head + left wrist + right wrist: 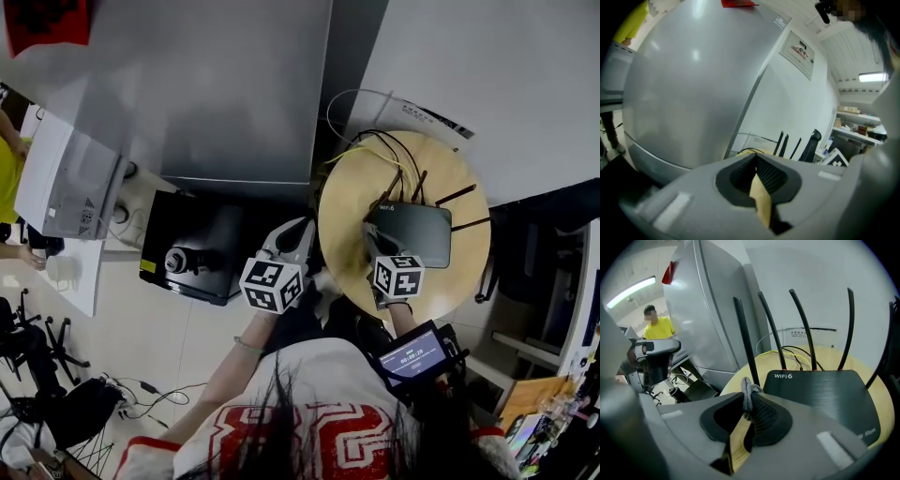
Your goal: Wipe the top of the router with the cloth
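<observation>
Pinching a small tuft of grey cloth [748,391], the right gripper [749,403] has its jaws pressed together on it; only that bunched bit shows above the jaw tips. Black router [824,394] lies flat on the round wooden surface [347,192], four antennas [801,329] standing up along its far edge, "WIFI6" printed at its front left corner. Right gripper sits at that front left corner of the router; whether the cloth touches the top cannot be told. Yellow and black cables [787,352] trail over the surface behind the router. Left gripper [756,163]: jaws closed together, nothing between them, held just off the surface's left edge, apart from the router. Big grey cabinet [216,94] stands behind and to the left. Person in a yellow shirt [657,326] in the background, far left
</observation>
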The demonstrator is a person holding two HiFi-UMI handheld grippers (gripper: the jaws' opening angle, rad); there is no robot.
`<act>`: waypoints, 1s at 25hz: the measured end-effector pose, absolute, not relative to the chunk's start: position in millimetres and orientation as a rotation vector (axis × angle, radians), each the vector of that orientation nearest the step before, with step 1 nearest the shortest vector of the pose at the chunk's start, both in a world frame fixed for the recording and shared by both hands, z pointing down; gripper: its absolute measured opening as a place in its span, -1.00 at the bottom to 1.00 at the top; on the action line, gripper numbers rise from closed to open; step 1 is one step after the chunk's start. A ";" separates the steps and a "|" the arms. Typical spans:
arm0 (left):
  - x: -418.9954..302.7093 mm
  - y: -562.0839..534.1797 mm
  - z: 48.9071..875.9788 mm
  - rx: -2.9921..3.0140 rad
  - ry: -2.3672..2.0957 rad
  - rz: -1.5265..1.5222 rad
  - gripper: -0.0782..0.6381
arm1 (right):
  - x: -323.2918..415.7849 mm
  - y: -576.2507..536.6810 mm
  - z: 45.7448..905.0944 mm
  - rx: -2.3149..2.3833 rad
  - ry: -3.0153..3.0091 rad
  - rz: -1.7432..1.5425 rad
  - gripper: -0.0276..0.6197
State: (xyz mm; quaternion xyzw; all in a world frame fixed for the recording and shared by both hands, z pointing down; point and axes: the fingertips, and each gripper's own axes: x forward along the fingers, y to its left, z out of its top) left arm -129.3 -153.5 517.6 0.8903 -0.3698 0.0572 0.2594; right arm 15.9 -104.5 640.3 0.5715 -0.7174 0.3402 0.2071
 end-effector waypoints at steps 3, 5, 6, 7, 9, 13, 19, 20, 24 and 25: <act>-122.0 -148.2 519.1 2.420 -0.973 0.159 -0.78 | 8.0 -89.5 643.1 1.568 -2.004 0.957 -0.78; -114.8 -143.9 518.6 2.429 -0.945 0.162 -0.78 | 4.0 -78.4 643.7 1.562 -2.011 0.971 -0.78; -110.9 -141.7 518.2 2.435 -0.931 0.165 -0.78 | 2.5 -73.2 643.8 1.560 -2.014 0.978 -0.78; -107.1 -139.3 517.9 2.440 -0.917 0.169 -0.78 | 1.0 -68.2 643.8 1.557 -2.018 0.982 -0.78; -101.2 -134.4 517.9 2.450 -0.891 0.177 -0.78 | -2.2 -58.9 644.4 1.550 -2.025 0.986 -0.78; -95.0 -122.4 518.1 2.469 -0.845 0.190 -0.78 | -5.5 -39.1 648.2 1.559 -2.014 1.011 -0.78; -89.1 -104.0 518.0 2.494 -0.778 0.214 -0.78 | -1.5 -10.6 644.4 1.649 -1.985 1.035 -0.78; -87.5 -99.7 518.6 2.497 -0.766 0.218 -0.78 | 0.7 -7.5 640.9 1.675 -1.987 1.035 -0.78; -76.6 -76.4 524.0 2.493 -0.715 0.235 -0.78 | 20.9 7.2 627.3 1.793 -1.978 1.051 -0.78; -73.9 -71.7 524.1 2.496 -0.706 0.238 -0.78 | 27.5 10.0 624.2 1.826 -1.976 1.057 -0.78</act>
